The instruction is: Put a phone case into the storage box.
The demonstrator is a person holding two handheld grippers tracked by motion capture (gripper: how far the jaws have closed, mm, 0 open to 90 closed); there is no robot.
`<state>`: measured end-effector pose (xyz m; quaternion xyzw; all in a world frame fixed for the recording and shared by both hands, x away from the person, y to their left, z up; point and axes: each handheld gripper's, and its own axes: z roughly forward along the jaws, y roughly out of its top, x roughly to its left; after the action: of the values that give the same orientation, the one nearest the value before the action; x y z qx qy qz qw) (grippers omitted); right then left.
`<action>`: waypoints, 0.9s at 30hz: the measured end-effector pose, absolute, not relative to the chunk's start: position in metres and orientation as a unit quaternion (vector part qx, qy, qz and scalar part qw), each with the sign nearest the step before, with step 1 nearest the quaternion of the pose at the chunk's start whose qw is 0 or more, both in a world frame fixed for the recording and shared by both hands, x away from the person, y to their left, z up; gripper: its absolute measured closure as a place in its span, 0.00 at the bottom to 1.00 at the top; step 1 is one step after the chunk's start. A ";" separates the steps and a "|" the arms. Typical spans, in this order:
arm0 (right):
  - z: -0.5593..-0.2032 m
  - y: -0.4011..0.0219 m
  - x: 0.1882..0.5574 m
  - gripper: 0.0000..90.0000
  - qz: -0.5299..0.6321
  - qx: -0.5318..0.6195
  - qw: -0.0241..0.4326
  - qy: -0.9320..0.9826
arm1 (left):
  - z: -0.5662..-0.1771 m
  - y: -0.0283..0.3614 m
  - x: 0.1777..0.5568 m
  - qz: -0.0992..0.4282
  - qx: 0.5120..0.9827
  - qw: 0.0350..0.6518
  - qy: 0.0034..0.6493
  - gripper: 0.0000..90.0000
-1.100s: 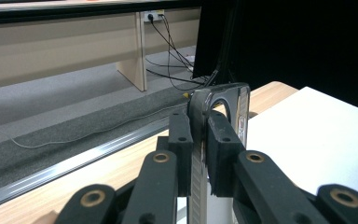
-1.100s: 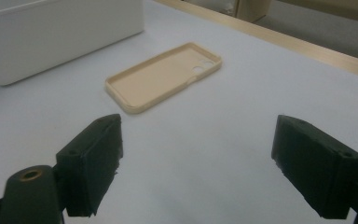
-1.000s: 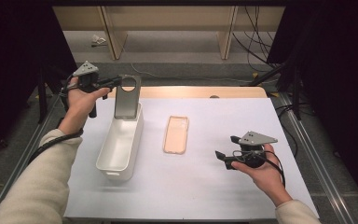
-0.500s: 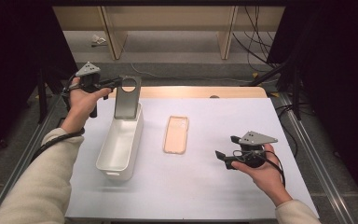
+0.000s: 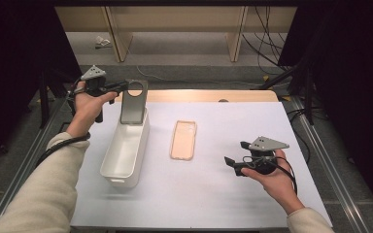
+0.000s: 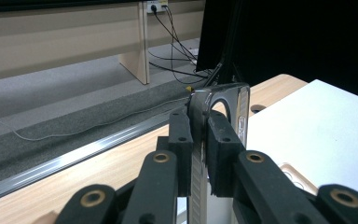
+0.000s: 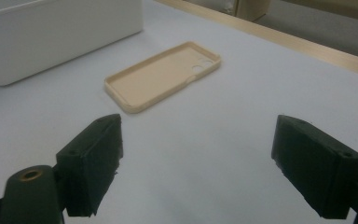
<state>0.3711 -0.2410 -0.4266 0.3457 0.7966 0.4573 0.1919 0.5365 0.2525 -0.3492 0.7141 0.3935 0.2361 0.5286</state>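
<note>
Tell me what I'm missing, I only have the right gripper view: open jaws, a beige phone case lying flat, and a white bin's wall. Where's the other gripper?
Observer: The left gripper is up at the far left end of the white bin, in the high view.
Operator: Is it holding something?
Observer: Yes, its jaws are shut on the top edge of a dark phone case with a round camera cutout.
Operator: How does that case sit?
Observer: It stands upright with its lower end down inside the bin's far end, while the beige phone case lies on the table to the bin's right.
</note>
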 end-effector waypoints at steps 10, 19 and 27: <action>-0.427 -0.241 0.371 0.19 0.457 0.345 0.192 0.797 | -0.358 0.256 0.539 0.232 0.714 0.522 0.404 0.91; -0.427 -0.241 0.371 0.19 0.457 0.346 0.191 0.797 | -0.366 0.256 0.540 0.227 0.713 0.520 0.411 0.91; -0.427 -0.241 0.371 0.19 0.457 0.346 0.191 0.797 | -0.369 0.257 0.542 0.226 0.714 0.517 0.415 0.91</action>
<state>0.3708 -0.2409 -0.4269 0.3458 0.7969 0.4572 0.1907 0.5415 0.2569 -0.3692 0.7138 0.4152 0.2255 0.5170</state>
